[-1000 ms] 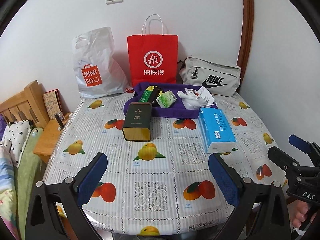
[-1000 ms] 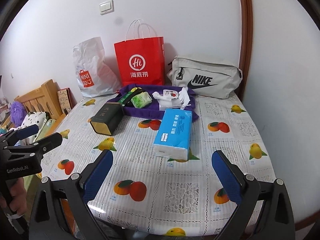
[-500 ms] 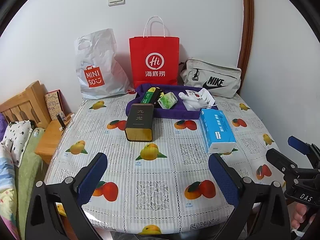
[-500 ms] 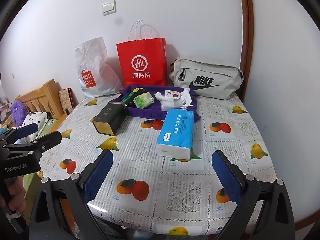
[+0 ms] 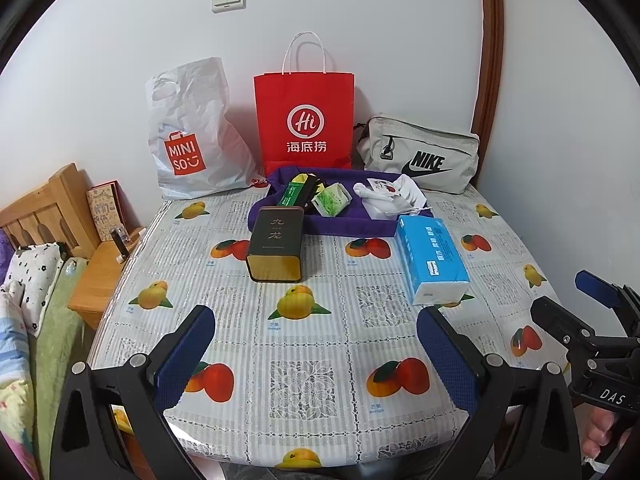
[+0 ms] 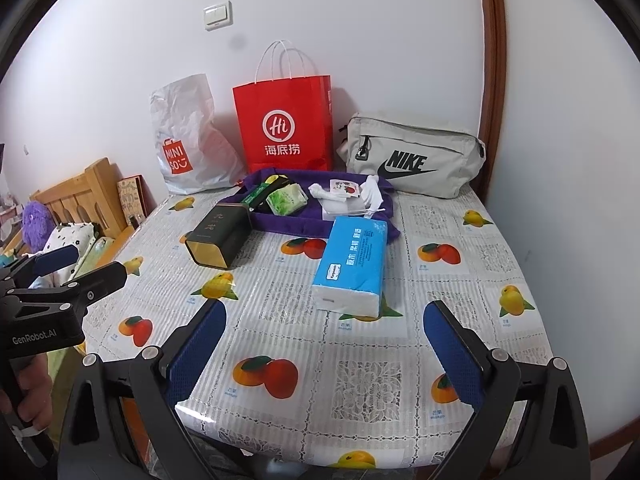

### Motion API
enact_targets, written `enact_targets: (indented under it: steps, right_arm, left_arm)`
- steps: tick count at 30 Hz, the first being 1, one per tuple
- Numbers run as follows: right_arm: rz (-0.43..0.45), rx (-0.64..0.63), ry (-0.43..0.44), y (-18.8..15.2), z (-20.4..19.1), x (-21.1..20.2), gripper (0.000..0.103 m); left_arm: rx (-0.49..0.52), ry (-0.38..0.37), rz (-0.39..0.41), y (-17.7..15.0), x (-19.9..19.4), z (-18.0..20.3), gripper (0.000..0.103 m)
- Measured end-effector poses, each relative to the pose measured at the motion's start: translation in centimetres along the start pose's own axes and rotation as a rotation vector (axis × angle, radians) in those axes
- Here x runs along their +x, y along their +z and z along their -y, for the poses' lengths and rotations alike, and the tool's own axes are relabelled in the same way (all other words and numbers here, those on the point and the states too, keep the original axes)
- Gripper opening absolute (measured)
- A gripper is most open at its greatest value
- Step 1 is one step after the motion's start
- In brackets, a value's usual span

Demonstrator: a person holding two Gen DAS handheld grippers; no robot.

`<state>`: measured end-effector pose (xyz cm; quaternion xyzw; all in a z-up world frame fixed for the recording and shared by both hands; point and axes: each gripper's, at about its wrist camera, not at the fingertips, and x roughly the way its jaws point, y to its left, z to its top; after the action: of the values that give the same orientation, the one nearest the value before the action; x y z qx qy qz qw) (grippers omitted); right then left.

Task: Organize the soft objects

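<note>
Table (image 5: 320, 344) contents unmoved; both tools (image 5: 316, 344) (image 6: 326, 340) stay spread.

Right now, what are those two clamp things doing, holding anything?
Left gripper: open, fingers wide apart, holding nothing, above the table.
Right gripper: open, holding nothing.

Blue tissue pack (image 5: 433, 256) and dark tin (image 5: 276, 243) on fruit-print tablecloth (image 5: 320, 344), before purple tray (image 5: 348, 225).
</note>
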<state>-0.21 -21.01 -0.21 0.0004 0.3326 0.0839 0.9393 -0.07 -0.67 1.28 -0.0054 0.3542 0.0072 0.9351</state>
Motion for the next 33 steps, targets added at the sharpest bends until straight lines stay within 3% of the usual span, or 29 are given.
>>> enact_targets:
  steps: [33]
  right_arm:
    - [0.001, -0.014, 0.001, 0.3, -0.32, 0.16, 0.098]
  left_arm:
    - [-0.003, 0.002, 0.001, 0.08, 0.05, -0.06, 0.102]
